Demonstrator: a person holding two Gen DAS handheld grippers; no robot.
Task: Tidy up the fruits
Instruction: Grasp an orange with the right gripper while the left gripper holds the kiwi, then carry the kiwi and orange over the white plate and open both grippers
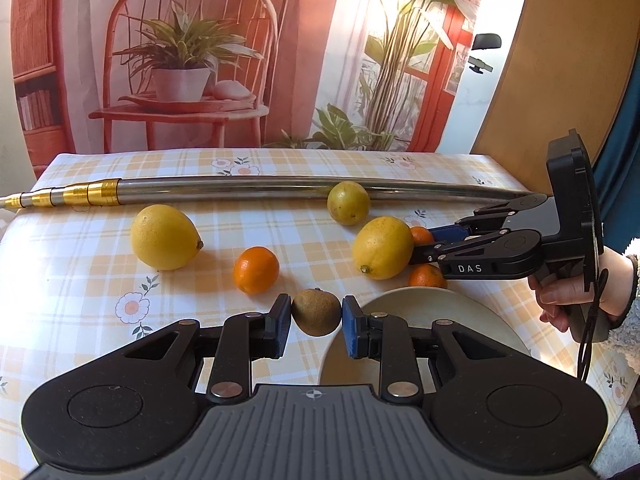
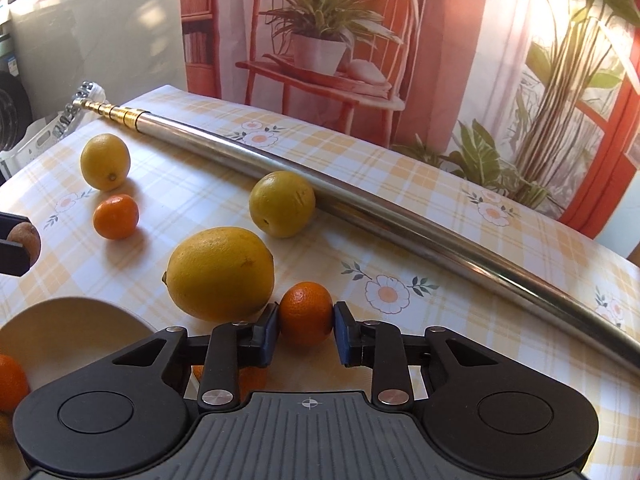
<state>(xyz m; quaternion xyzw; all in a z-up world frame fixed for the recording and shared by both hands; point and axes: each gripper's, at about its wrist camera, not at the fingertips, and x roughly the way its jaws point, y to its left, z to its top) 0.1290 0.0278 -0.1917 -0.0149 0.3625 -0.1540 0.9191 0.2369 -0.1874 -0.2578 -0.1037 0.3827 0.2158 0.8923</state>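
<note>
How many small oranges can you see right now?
4: one loose mid-table, one in the right tongs, one under those tongs by the plate, one cut off at the view's left edge. More may be hidden.

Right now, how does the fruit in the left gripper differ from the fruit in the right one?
The left gripper pinches a brown, dull, rough-skinned fruit; the right gripper pinches a bright orange tangerine with glossy, dimpled skin. The brown fruit sits beside the plate, while the tangerine sits next to a big lemon. Both are small, roundish, and clamped between blue pads just above the checked tablecloth.
</note>
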